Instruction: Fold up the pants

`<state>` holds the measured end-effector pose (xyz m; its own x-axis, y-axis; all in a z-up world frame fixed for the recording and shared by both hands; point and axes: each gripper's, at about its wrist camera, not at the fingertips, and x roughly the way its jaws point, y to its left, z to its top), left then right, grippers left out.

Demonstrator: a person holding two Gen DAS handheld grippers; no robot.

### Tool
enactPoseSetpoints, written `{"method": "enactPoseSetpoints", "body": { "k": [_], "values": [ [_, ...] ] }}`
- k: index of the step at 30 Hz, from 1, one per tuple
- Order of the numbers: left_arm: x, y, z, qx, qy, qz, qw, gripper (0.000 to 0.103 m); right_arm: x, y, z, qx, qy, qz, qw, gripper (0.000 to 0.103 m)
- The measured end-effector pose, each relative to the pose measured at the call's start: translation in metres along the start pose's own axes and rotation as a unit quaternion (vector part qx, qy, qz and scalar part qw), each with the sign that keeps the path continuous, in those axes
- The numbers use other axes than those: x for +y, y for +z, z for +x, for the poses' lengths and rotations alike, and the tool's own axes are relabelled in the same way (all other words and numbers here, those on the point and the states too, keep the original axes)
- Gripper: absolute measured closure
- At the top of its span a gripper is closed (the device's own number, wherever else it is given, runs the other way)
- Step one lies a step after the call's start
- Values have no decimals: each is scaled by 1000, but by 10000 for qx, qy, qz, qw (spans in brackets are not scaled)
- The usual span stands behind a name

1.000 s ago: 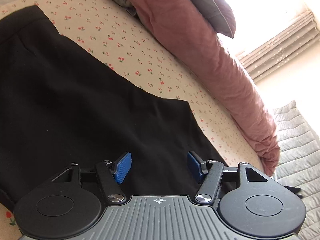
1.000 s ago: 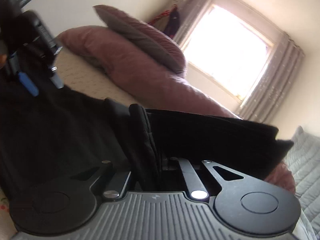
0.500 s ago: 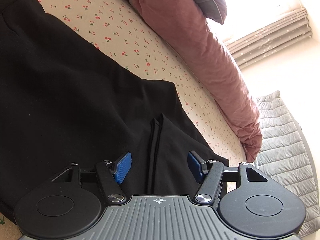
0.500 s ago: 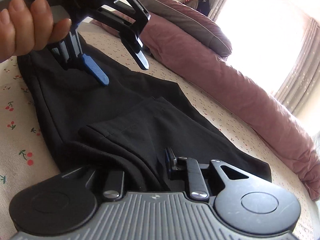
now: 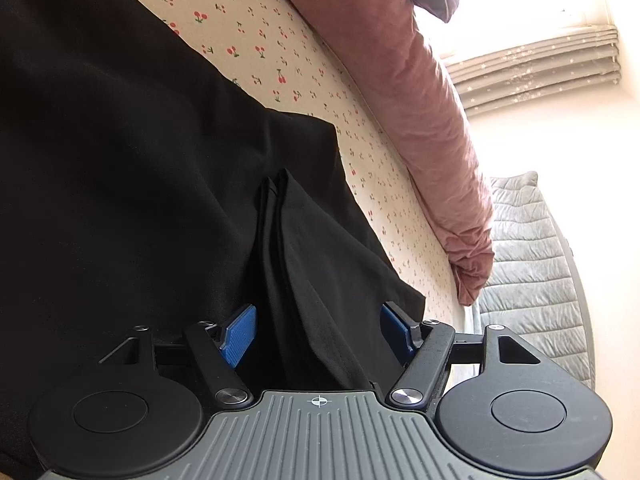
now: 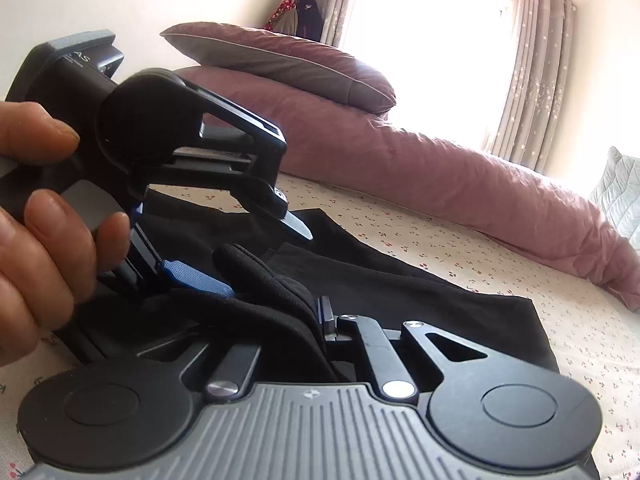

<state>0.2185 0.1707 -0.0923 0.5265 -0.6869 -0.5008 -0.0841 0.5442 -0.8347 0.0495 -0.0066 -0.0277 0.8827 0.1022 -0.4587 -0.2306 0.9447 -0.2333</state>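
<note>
On the cherry-print sheet (image 5: 256,44) lie the black pants (image 5: 120,168) — the right gripper (image 6: 316,320) clamped on a bunched fold, the left gripper (image 5: 318,330), tilted downward in a hand (image 6: 36,216), spread apart astride it.

Left pad of the right gripper (image 6: 308,320) buried under a bunched fold of the black pants (image 6: 400,292); only the right pad's blue edge showing. Cannot tell how many cloth layers sit pinched there. In the left wrist view, pants (image 5: 120,160) cut off by the top and left edges, waistband out of sight. Fold ridge between the pads of the left gripper (image 5: 318,330) vanishing beneath the gripper body. Person's hand (image 6: 36,220) cropped at the left edge. Window (image 6: 432,48) beyond the right gripper blown out white. Hanging clothes (image 6: 298,8) too small to make out.
</note>
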Motion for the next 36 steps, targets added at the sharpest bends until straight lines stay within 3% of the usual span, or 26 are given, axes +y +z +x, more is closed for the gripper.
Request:
{"method": "enactPoseSetpoints", "body": {
  "k": [1, 2, 3, 4, 12, 16, 19, 20, 21, 23, 26, 28, 29, 36],
  "values": [
    [-2, 1, 2, -4, 10, 61, 10000, 40, 1, 1, -2, -16, 8, 53, 10000, 103],
    [-5, 3, 3, -61, -10, 186, 9998, 63, 2, 2, -3, -34, 16, 73, 10000, 103],
    [-8, 4, 2, -148, -16, 301, 9994, 96, 4, 2, -4, -46, 9, 79, 10000, 103],
    [-10, 5, 1, -230, -35, 400, 9989, 103, 5, 2, -5, -59, -6, 75, 10000, 103],
    [-28, 11, -18, -577, -105, 1021, 9930, 101, 7, 9, 5, -127, 120, 283, 9994, 103],
    [-30, 12, -23, -639, 156, 1261, 9898, 101, 11, 13, 7, -109, 176, 474, 9987, 103],
    [-17, 15, -23, -551, 231, 920, 9940, 97, 5, 11, 10, -2, 258, 799, 9965, 103],
    [-10, 17, -24, -507, 252, 692, 9960, 86, 2, 10, 9, 22, 286, 868, 9958, 103],
    [-2, 18, -26, -486, 317, 406, 9975, 62, 0, 10, 10, 39, 299, 910, 9954, 103],
    [11, 18, -34, -582, 421, -139, 9973, 35, -5, 11, 11, 70, 329, 971, 9947, 103],
    [29, 18, -46, -511, -244, -714, 9958, 34, -10, 13, 11, 21, 392, 1000, 9942, 103],
    [32, 17, -49, -417, -599, -838, 9938, 23, -10, 14, 8, -81, 478, 967, 9941, 103],
    [30, 15, -48, -372, -629, -807, 9940, 18, -11, 15, 6, -126, 504, 948, 9941, 103],
    [14, 1, -28, -117, -595, -617, 9963, 17, -31, 19, 8, -193, 689, 1117, 9912, 103]
  ]
}}
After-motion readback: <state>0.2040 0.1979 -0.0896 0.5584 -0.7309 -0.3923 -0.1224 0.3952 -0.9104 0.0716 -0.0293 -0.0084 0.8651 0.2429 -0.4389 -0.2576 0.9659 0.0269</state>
